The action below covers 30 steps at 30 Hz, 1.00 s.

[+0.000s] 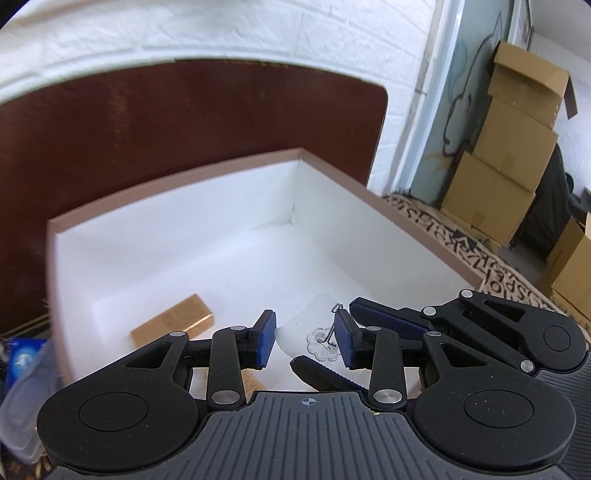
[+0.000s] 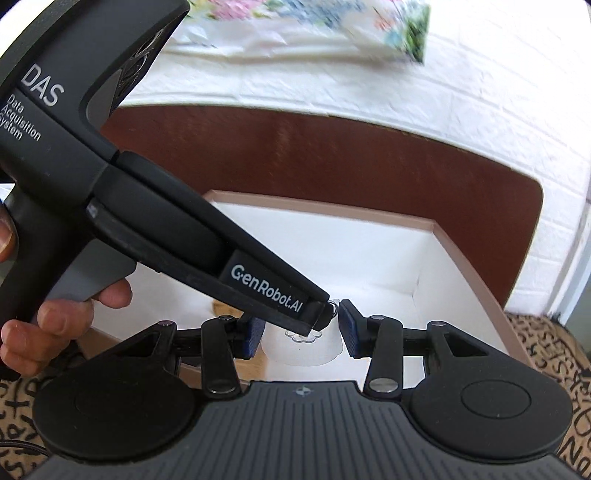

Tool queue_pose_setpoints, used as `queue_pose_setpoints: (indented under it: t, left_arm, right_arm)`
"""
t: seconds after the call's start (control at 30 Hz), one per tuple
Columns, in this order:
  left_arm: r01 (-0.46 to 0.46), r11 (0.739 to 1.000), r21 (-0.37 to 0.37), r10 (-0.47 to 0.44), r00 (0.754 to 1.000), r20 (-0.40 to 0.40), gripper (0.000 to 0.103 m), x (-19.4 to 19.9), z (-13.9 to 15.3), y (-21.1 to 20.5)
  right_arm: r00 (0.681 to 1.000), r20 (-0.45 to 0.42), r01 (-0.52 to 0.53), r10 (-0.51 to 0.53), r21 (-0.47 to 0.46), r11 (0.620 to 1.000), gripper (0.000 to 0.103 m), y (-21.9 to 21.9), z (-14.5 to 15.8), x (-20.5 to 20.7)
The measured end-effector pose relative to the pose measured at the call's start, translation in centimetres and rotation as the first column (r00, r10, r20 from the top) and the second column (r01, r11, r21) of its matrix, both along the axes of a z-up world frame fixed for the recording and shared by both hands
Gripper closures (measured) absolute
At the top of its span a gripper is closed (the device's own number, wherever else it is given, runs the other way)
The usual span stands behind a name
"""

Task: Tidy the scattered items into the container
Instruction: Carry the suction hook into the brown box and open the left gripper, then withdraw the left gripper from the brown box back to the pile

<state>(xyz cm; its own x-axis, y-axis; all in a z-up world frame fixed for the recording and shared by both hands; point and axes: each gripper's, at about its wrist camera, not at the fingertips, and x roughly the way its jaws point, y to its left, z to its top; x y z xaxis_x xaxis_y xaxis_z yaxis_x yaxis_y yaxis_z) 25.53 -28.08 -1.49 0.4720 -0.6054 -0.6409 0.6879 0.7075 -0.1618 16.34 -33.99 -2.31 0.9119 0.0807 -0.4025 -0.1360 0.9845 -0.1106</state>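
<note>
A pink-rimmed box (image 1: 332, 173) with a white inside stands open before both grippers; it also shows in the right wrist view (image 2: 454, 240). A gold block (image 1: 173, 325) lies on its floor at the left. A clear plastic hook pad with a flower shape and a wire hook (image 1: 323, 341) lies in the box; it also shows in the right wrist view (image 2: 306, 339). My left gripper (image 1: 306, 341) is open around it. My right gripper (image 2: 301, 334) is open over the same pad; it also shows in the left wrist view (image 1: 325, 332), its fingers either side of the pad.
A brown headboard (image 1: 184, 122) and a white brick wall (image 1: 258, 29) stand behind the box. Patterned bedding (image 1: 491, 266) lies to the right, with stacked cardboard boxes (image 1: 509, 147) beyond. A blue packet (image 1: 26, 354) lies left of the box. A floral bag (image 2: 314, 26) sits on top of the wall ledge.
</note>
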Motion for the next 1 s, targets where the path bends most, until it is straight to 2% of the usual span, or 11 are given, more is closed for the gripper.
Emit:
queue_pose_setpoints:
  t: [0.2, 0.3, 0.4, 0.43, 0.47, 0.5, 0.57, 0.63, 0.73, 0.83, 1.0]
  left_arm:
    - [0.004, 1.0, 0.013, -0.004, 1.0, -0.019, 0.049, 1.2, -1.1, -1.1]
    - [0.003, 1.0, 0.018, -0.003, 1.0, 0.011, 0.045, 1.2, -0.8, -1.3]
    - [-0.009, 1.0, 0.013, 0.009, 1.0, -0.002, 0.03, 1.5, -0.8, -1.2]
    - [-0.017, 1.0, 0.009, 0.018, 1.0, -0.009, 0.021, 1.6, -0.8, -1.1]
    - [-0.029, 1.0, 0.002, 0.029, 0.999, -0.015, 0.015, 1.6, -0.7, -1.0]
    - [-0.036, 0.999, -0.009, 0.036, 0.999, -0.021, 0.013, 1.7, -0.6, -0.8]
    - [-0.042, 0.999, -0.027, 0.041, 0.999, -0.032, 0.009, 1.8, -0.5, -0.4]
    - [-0.05, 0.998, -0.025, 0.049, 0.998, -0.044, 0.004, 2.0, -0.6, -0.2]
    - [-0.056, 0.998, -0.023, 0.054, 0.997, -0.056, 0.004, 1.9, -0.7, 0.3]
    - [-0.053, 0.999, -0.008, 0.053, 0.998, -0.031, 0.004, 1.5, -0.8, 0.5]
    - [-0.039, 0.999, 0.012, 0.039, 0.999, 0.004, 0.003, 0.7, -0.6, 0.6]
  right_arm:
    - [0.999, -0.026, 0.023, -0.022, 0.055, 0.998, 0.05, -1.6, -0.9, 1.3]
    - [0.999, -0.028, 0.036, -0.034, 0.061, 0.997, 0.047, -1.8, -1.2, 1.6]
    - [0.998, -0.032, 0.047, -0.045, 0.069, 0.996, 0.043, -1.8, -1.4, 1.8]
    - [0.998, -0.033, 0.054, -0.052, 0.075, 0.996, 0.043, -1.8, -1.5, 1.8]
    - [0.998, -0.033, 0.059, -0.057, 0.08, 0.995, 0.036, -1.9, -1.6, 1.7]
    - [0.998, -0.032, 0.063, -0.061, 0.088, 0.994, 0.015, -1.9, -1.7, 1.7]
    - [0.996, -0.018, 0.085, -0.083, 0.088, 0.992, 0.001, -1.8, -1.9, 1.3]
    - [0.995, -0.004, 0.095, -0.095, 0.086, 0.992, 0.001, -1.7, -2.0, 0.9]
    - [0.995, -0.011, 0.102, -0.101, 0.089, 0.991, 0.0, -1.4, -2.1, 0.7]
    - [0.993, -0.012, 0.115, -0.114, 0.084, 0.99, 0.0, -1.6, -2.2, 1.6]
    - [0.992, -0.015, 0.129, -0.128, 0.078, 0.989, 0.0, -1.3, -2.0, 1.0]
